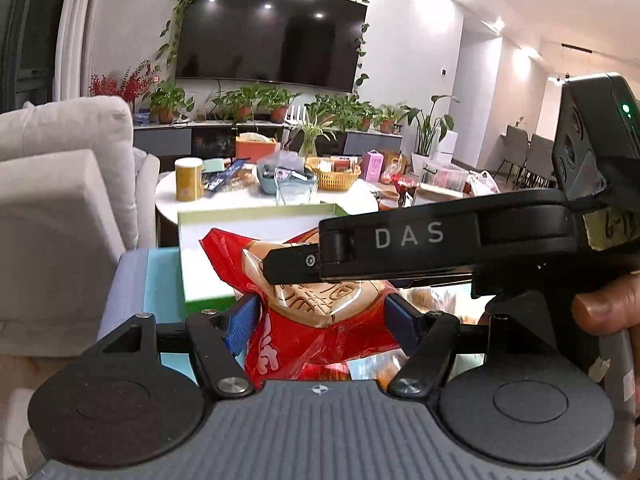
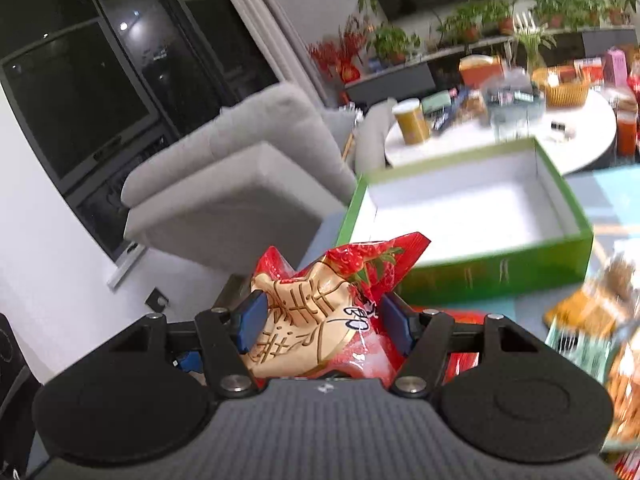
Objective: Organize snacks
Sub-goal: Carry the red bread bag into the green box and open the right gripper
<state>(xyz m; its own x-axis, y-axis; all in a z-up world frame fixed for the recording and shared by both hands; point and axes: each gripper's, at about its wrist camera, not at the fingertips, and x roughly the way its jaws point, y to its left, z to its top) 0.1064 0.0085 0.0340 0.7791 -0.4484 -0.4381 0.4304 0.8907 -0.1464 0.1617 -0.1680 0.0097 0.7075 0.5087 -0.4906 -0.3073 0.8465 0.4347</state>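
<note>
Item: left gripper (image 1: 320, 320). Blue pads (image 1: 240, 322) press either side of a red snack bag (image 1: 320, 344) with a tan waffle-pattern print; the jaws are closed on the bag at a fairly wide setting. The bag is held clear of the surface below.

Item: right gripper (image 2: 320, 324). Its blue pads (image 2: 250, 324) clamp a red snack bag printed with strawberries and a tan wafer, the film crumpled between them. In the left wrist view this gripper's black finger, lettered DAS, crosses over the bag from the right, with a person's hand (image 1: 604, 312) behind it. Whether both grippers hold one and the same bag cannot be told for certain, though the print matches.

Item: green box (image 2: 472, 216). Open, white inside, nothing seen in it; it sits just beyond the held bag on a pale blue surface (image 2: 612, 192).

Item: loose snack packets (image 2: 588, 320). Orange, green and brown wrappers, blurred, lie to the right of the box at the near edge.

Item: round white bench (image 2: 580, 136). Stands behind the box and carries a yellow canister (image 2: 412, 122), a wicker basket (image 2: 560, 84), a pink carton (image 1: 372, 165) and assorted packets.

Item: grey sofa (image 2: 240, 176). Left of the box, below a dark window (image 2: 80, 92).

Item: wall television (image 1: 272, 36), with potted plants (image 1: 276, 104) along the cabinet beneath.
</note>
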